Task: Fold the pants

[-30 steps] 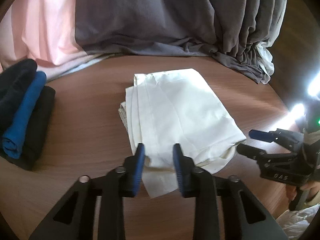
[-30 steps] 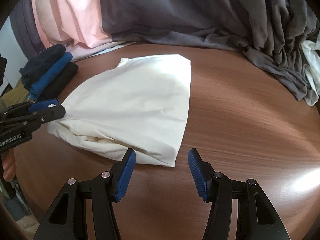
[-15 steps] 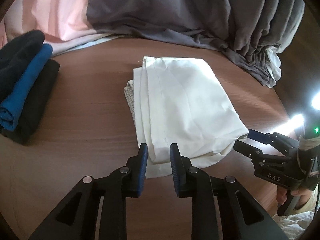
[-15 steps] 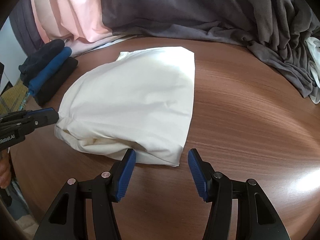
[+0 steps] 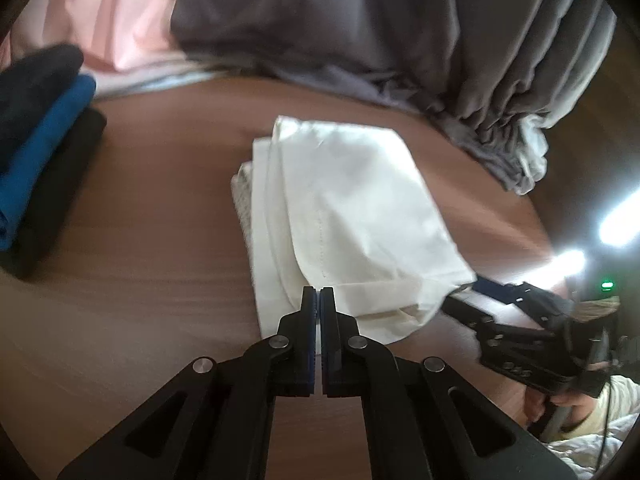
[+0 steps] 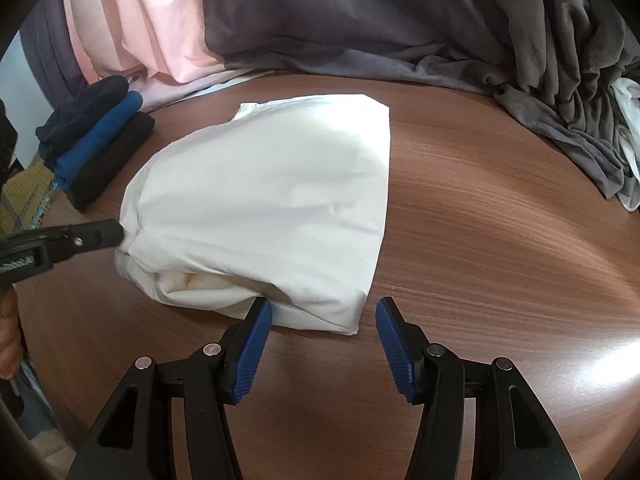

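Folded white pants [image 5: 344, 216] lie on the round brown table [image 5: 152, 264]; they also show in the right wrist view [image 6: 272, 200]. My left gripper [image 5: 319, 294] is shut, its tips pressed against the near edge of the pants; whether cloth is between them I cannot tell. It shows from the side in the right wrist view [image 6: 116, 232], touching the pants' left edge. My right gripper [image 6: 323, 320] is open, its fingers straddling the near corner of the pants just above the table. It shows in the left wrist view [image 5: 468, 294] at the pants' right corner.
A stack of folded dark and blue clothes [image 5: 40, 160] sits at the table's left, also in the right wrist view [image 6: 96, 140]. Grey bedding [image 6: 400, 20] and pink cloth [image 6: 140, 32] pile along the far edge. The table's edge [image 6: 44, 320] is close at left.
My left gripper has closed from open to shut at the near edge of the pants. The right gripper stayed open and crept slightly closer to the pants' corner.
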### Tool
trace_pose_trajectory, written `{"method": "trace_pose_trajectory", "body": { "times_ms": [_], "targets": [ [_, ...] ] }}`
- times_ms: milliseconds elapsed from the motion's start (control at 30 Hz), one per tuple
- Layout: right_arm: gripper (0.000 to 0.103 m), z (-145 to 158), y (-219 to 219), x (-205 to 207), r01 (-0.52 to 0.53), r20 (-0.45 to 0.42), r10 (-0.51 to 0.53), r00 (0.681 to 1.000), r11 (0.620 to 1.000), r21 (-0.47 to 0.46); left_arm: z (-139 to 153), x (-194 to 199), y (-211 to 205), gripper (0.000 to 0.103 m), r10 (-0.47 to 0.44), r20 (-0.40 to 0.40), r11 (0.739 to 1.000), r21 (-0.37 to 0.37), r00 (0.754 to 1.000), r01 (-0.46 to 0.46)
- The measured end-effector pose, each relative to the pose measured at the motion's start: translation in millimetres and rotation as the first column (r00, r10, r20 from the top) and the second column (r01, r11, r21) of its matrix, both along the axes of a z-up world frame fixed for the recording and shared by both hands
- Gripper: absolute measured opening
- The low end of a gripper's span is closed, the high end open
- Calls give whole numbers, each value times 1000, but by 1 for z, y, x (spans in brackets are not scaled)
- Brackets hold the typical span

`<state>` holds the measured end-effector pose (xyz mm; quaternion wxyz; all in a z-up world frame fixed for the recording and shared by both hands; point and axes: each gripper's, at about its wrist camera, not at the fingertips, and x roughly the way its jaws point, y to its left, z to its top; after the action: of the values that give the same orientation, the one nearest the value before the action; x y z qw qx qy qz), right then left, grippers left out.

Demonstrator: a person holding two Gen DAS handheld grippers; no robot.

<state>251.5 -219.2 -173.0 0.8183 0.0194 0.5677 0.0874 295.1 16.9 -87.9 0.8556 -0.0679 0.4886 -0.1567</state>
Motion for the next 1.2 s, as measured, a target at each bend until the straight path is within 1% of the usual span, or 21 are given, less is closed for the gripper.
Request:
{"method": "trace_pose_trajectory", "body": {
  "times_ms": [133, 233, 300, 367, 500, 567, 667, 800, 900, 967, 1000, 1033, 1100, 1167, 1200],
  "targets": [
    [55, -1, 3, 1, 3, -4, -4, 1000, 1000, -8, 24, -11, 4, 3, 7, 67, 1000, 3, 998, -7],
    [55, -1, 3, 1, 3, -8, -3, 1000, 1000, -17, 36, -19, 12, 3, 26, 82, 1000, -5, 996, -25],
    [55, 0, 3, 0, 2, -9, -2, 1000, 1000, -22, 39, -26, 14, 3, 29, 86, 999, 15, 996, -30],
    [55, 1, 3, 0, -5, -9, 5, 1000, 1000, -24, 30, -30, 15, 3, 31, 68, 998, 44, 997, -34],
    [55, 1, 4, -3, -18, -16, 18, 1000, 999, -36, -10, -26, 25, 3, 72, -42, 995, 66, 997, -69],
    [55, -1, 2, -5, -16, -29, 14, 999, 998, -58, -25, -26, 25, 3, 77, -68, 992, 105, 995, -70],
    [55, -1, -2, -7, -9, -51, 5, 999, 997, -71, -41, -24, 19, 3, 76, -99, 988, 141, 992, -62],
    [55, 2, -2, -13, -23, -78, 14, 997, 993, -118, -50, -23, 15, 3, 81, -110, 984, 169, 991, -61],
    [55, 14, -5, -17, -30, -60, 22, 998, 991, -130, -46, -24, 11, 4, 71, -110, 977, 206, 991, -47],
    [55, 23, -4, -18, -31, -26, 28, 999, 991, -131, -37, -29, 13, 8, 66, -96, 975, 219, 993, -44],
    [55, 29, -4, -16, -28, -7, 27, 1000, 992, -123, -30, -32, 14, 16, 63, -83, 974, 221, 995, -43],
    [55, 33, -4, -14, -23, 6, 24, 1000, 994, -107, -24, -35, 18, 27, 63, -68, 973, 224, 996, -46],
    [55, 40, -3, -8, -13, 34, 15, 999, 998, -68, -7, -39, 22, 38, 75, -10, 972, 223, 997, -71],
    [56, 47, -2, -1, -10, 69, 13, 998, 999, -42, 7, -37, 25, 39, 85, 49, 972, 217, 995, -94],
    [56, 49, 0, 2, -12, 87, 15, 996, 999, -34, 12, -33, 25, 42, 87, 73, 974, 205, 994, -100]
  ]
}}
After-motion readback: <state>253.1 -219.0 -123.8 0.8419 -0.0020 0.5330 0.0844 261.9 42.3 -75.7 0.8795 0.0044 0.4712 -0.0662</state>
